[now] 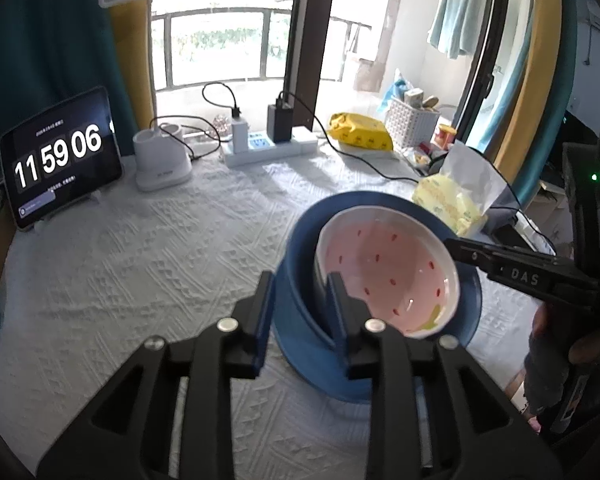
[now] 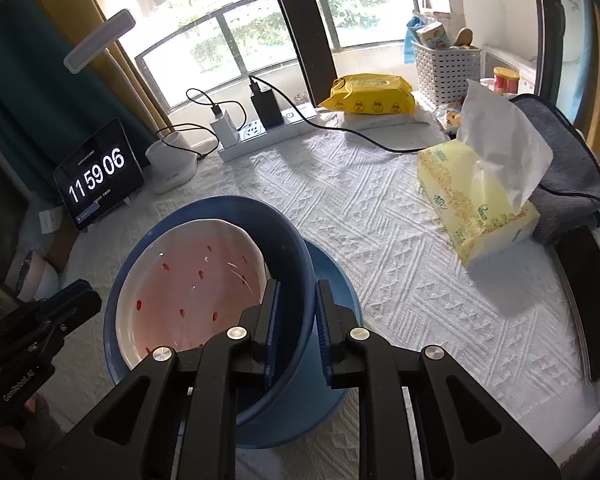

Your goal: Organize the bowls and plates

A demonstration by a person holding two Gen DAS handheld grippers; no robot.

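- Left wrist view: left gripper [image 1: 300, 280] hangs over a blue bowl [image 1: 296, 320] on the white tablecloth [image 1: 140, 260]; its jaws stand partly apart, straddling the blue bowl's near wall without pressing on it.
- A pink bowl [image 1: 388, 272] with red flecks sits tilted inside the blue bowl; the right gripper [image 1: 456, 245] reaches its far rim from the right.
- Right wrist view: right gripper's jaws stand narrowly apart, either side of the blue bowl's [image 2: 292, 240] wall; whether the pads press it cannot be told.
- The blue bowl rests in a blue plate [image 2: 340, 276]; a tissue box [image 2: 476, 208] lies well apart.
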